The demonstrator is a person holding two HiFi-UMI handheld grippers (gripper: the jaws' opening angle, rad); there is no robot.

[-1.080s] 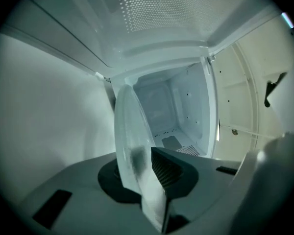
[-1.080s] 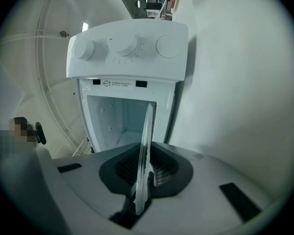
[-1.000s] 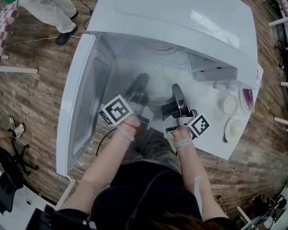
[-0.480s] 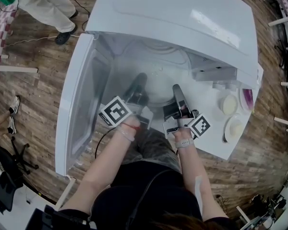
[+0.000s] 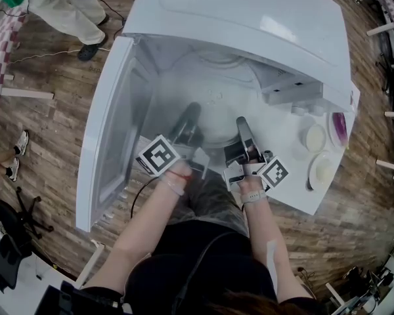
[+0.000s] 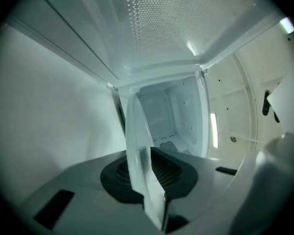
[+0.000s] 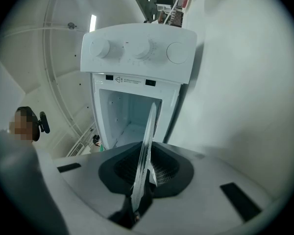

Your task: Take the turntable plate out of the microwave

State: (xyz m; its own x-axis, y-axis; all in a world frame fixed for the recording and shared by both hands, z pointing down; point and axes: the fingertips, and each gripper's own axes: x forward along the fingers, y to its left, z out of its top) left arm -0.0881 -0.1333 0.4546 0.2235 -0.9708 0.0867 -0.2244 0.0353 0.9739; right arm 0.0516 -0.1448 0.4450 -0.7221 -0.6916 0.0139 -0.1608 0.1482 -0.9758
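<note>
The clear glass turntable plate (image 5: 215,113) lies level at the mouth of the white microwave (image 5: 249,25), reaching into the cavity. Both grippers hold its near rim. My left gripper (image 5: 191,110) is shut on the rim's left part; in the left gripper view the plate (image 6: 138,151) stands edge-on between the dark pads of the left gripper (image 6: 149,182). My right gripper (image 5: 240,123) is shut on the right part. In the right gripper view the plate (image 7: 148,136) runs as a thin edge out of the pads of the right gripper (image 7: 141,182).
The microwave door (image 5: 108,136) stands wide open at the left. The control panel (image 5: 318,153) with its knobs is on the right, also seen in the right gripper view as the panel (image 7: 137,50) beside the cavity. A person's legs (image 5: 69,12) stand on the wooden floor at the upper left.
Both grippers and the plate keep the same place. Only the head view has shifted a little, showing slightly more of the cavity.
</note>
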